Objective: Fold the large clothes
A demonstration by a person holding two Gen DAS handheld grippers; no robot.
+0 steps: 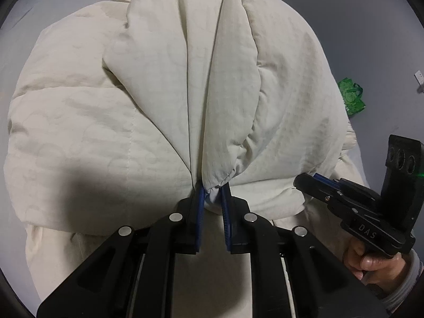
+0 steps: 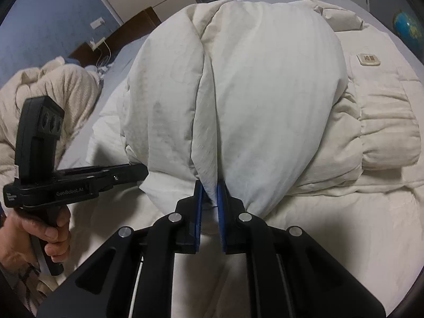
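From your left wrist camera, your left gripper (image 1: 213, 189) is clenched on a bunched corner of the cream quilt (image 1: 164, 84), whose fabric fans up and away from the blue pads (image 1: 201, 198) in taut folds and fills most of the view. To the right, your right gripper (image 1: 308, 179) reaches into the edge of the same quilt, with your right hand (image 1: 371, 262) wrapped round its handle; from here you cannot tell how its jaws stand. A green bag (image 1: 352, 96) lies on the floor beyond. From your right wrist camera, your right gripper (image 2: 210, 189) is closed on another gathered corner of the quilt (image 2: 265, 92), which rises in a lifted bulge above the rest of it spread on the bed (image 2: 124, 53). Your left gripper (image 2: 143, 171) comes in from the left, touching the quilt, held by your left hand (image 2: 50, 233). A crumpled beige blanket (image 2: 53, 90) sits on the bed behind it, and a globe (image 2: 408, 29) stands at the far right.
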